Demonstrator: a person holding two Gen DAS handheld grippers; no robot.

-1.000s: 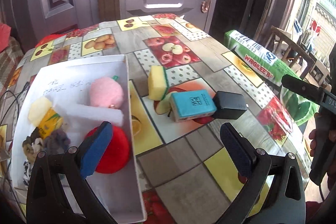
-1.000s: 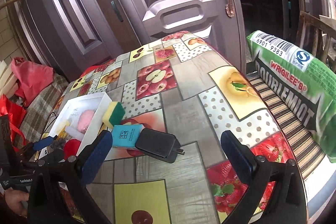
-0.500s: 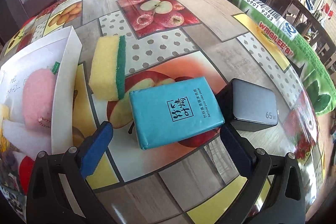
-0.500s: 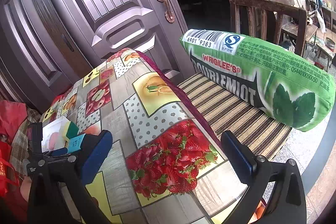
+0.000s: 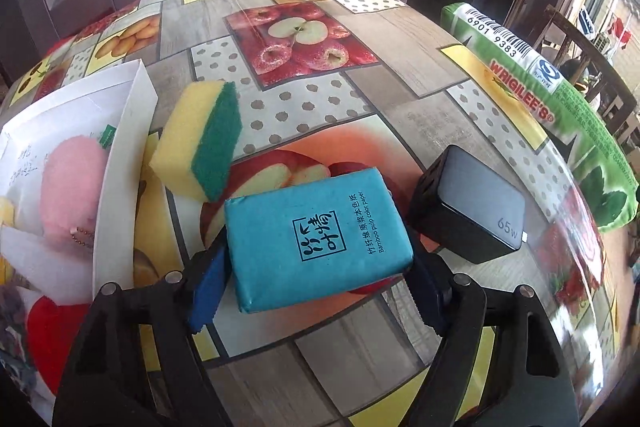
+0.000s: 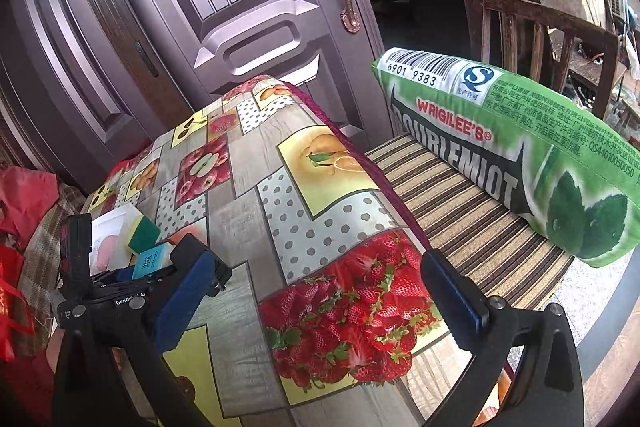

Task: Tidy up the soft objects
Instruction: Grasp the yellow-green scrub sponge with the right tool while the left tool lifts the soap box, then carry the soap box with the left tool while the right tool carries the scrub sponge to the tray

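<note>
Step in hand, by judgement: pickup of the tissue pack, which lay mid-table with the sponge at its 10 o'clock, the charger at 3 and the box at 9. Left gripper was clamped on the pack's two ends; right gripper stood apart, empty, over the table edge. Next move likely called for a lift and carry toward 9 o'clock into the box, with a firm squeeze on the soft pack.

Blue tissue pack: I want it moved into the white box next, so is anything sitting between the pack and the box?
Partly. The yellow-green sponge stands on the table just behind the blue tissue pack, beside the white box wall. The direct leftward path from the left hand-held gripper looks clear apart from that raised wall.
</note>
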